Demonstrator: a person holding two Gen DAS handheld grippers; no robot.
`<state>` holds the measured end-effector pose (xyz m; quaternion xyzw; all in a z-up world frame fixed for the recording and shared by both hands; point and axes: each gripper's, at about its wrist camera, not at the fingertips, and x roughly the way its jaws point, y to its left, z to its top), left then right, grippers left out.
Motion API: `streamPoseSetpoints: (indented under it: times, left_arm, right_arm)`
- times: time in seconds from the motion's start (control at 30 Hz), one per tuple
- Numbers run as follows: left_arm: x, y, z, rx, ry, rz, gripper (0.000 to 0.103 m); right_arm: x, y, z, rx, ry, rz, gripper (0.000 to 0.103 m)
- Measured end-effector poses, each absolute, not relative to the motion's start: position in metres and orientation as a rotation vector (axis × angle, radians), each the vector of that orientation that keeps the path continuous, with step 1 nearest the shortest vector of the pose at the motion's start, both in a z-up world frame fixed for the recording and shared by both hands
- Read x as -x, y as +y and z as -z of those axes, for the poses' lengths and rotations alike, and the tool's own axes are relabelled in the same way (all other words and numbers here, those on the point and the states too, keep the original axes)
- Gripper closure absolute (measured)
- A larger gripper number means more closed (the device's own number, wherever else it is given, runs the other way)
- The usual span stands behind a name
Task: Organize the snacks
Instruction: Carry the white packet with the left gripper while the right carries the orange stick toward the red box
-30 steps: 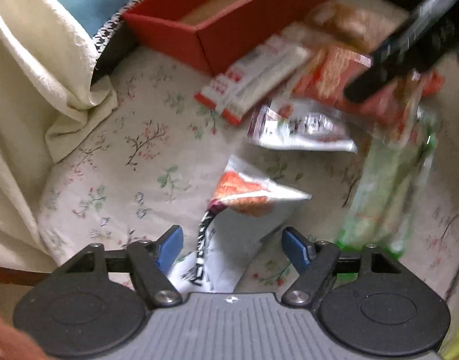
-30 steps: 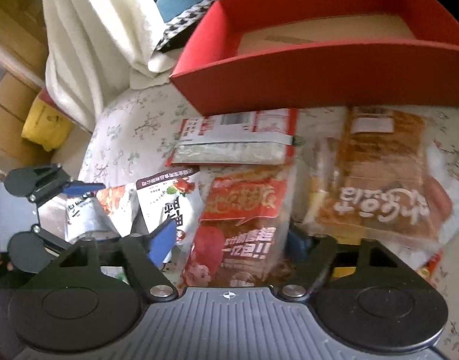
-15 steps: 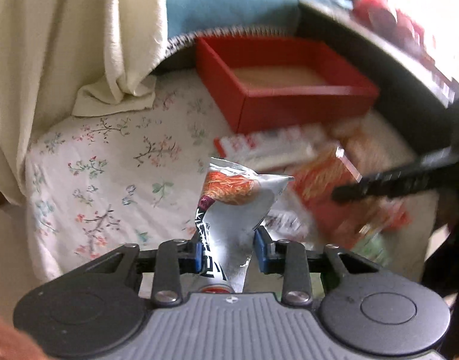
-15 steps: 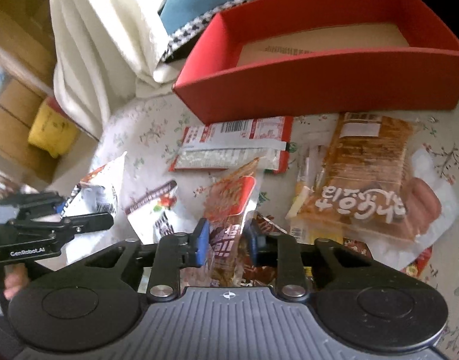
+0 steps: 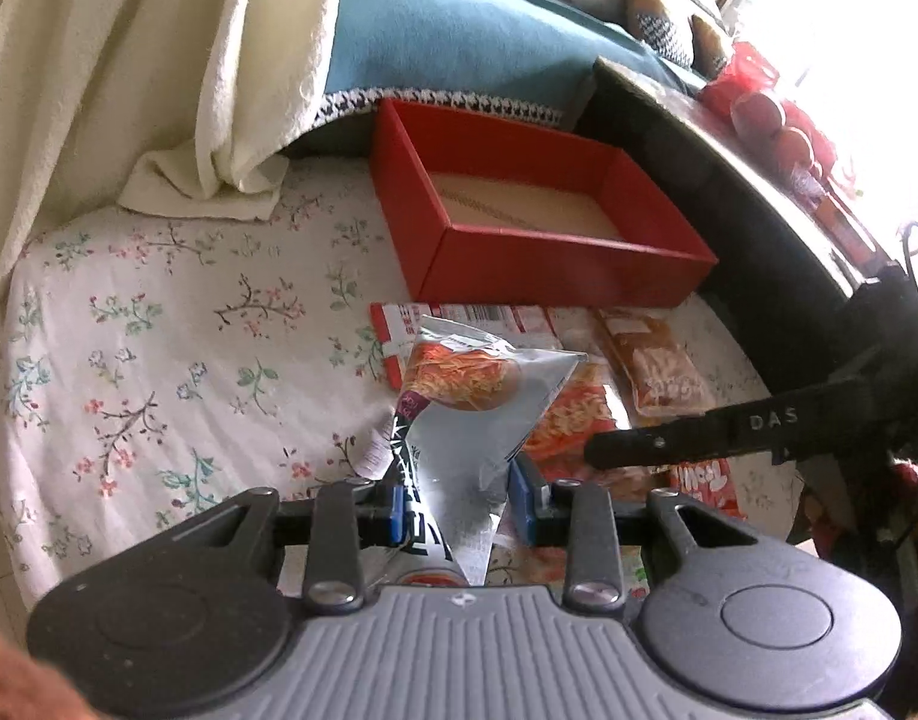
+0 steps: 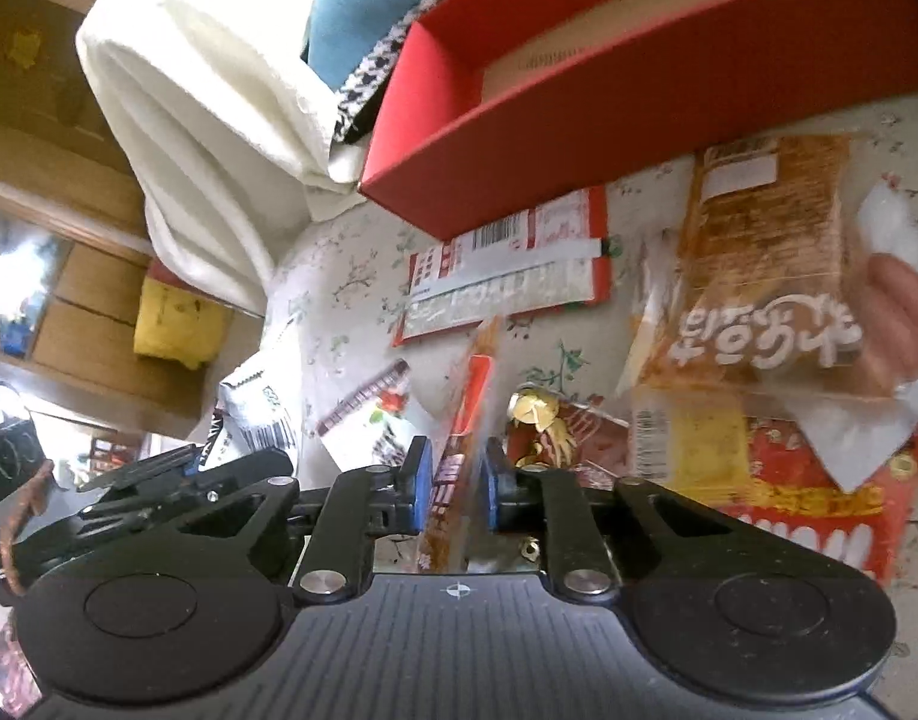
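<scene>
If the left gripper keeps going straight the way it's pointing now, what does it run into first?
Probably the red box. The left gripper, shut on a silver snack packet, points at the box's near wall, with a red-and-white packet lying flat below that line. Depth is hard to judge in this fisheye view.

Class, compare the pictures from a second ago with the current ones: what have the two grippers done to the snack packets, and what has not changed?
The left gripper, open a second ago, closed on the silver noodle packet and lifted it off the floral cloth. The right gripper, also open then, closed on the red snack packet and raised it edge-on. The red box stayed empty, and the other packets stayed on the cloth.
</scene>
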<state>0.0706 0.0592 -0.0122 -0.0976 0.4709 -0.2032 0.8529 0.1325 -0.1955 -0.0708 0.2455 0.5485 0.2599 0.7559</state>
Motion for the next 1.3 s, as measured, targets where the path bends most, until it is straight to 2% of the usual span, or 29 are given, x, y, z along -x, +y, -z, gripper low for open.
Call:
streamPoseSetpoints:
  times: [0.03, 0.07, 0.17, 0.2, 0.43, 0.5, 0.53, 0.57, 0.67, 0.73, 0.9, 1.03, 1.1, 1.3]
  left_arm:
    - [-0.07, 0.058, 0.013, 0.201, 0.994, 0.427, 0.077]
    - [-0.071, 0.057, 0.014, 0.196, 0.998, 0.426, 0.077]
    - [-0.071, 0.056, 0.016, 0.19, 1.002, 0.42, 0.077]
    - [-0.071, 0.057, 0.016, 0.192, 1.0, 0.414, 0.077]
    - [-0.062, 0.081, 0.0, 0.272, 0.928, 0.4, 0.076]
    - [-0.06, 0.087, -0.004, 0.3, 0.913, 0.41, 0.076]
    - [-0.059, 0.089, -0.005, 0.31, 0.908, 0.414, 0.076]
    - [-0.059, 0.091, -0.006, 0.319, 0.905, 0.418, 0.076]
    - [-0.06, 0.096, -0.011, 0.345, 0.885, 0.433, 0.076]
    - [-0.06, 0.096, -0.015, 0.348, 0.867, 0.446, 0.076]
    - [-0.061, 0.091, -0.022, 0.358, 0.842, 0.479, 0.076]
    - [-0.064, 0.086, -0.018, 0.332, 0.855, 0.45, 0.076]
    - [-0.066, 0.085, -0.015, 0.342, 0.866, 0.441, 0.076]
    - [-0.068, 0.073, -0.01, 0.303, 0.884, 0.457, 0.076]
  right_arm:
    - [-0.133, -0.188, 0.07, -0.488, 1.196, -0.548, 0.071]
    - [-0.133, -0.179, 0.069, -0.435, 1.197, -0.529, 0.062]
    - [-0.132, -0.152, 0.061, -0.273, 1.19, -0.504, 0.023]
    - [-0.129, -0.144, 0.058, -0.237, 1.176, -0.484, 0.016]
    - [-0.117, -0.099, 0.063, 0.136, 1.152, -0.312, 0.016]
    - [-0.116, -0.085, 0.068, 0.221, 1.171, -0.283, 0.006]
    - [-0.118, -0.079, 0.069, 0.251, 1.179, -0.281, 0.006]
    - [-0.119, -0.075, 0.069, 0.267, 1.176, -0.286, 0.008]
    - [-0.12, -0.078, 0.061, 0.231, 1.214, -0.291, 0.027]
    - [-0.113, -0.082, 0.056, 0.301, 1.195, -0.271, 0.032]
    - [-0.114, -0.103, 0.043, 0.174, 1.192, -0.309, 0.062]
    - [-0.113, -0.116, 0.039, 0.117, 1.174, -0.35, 0.069]
    - [-0.115, -0.122, 0.039, 0.04, 1.162, -0.39, 0.079]
    - [-0.124, -0.161, 0.049, -0.327, 1.165, -0.453, 0.088]
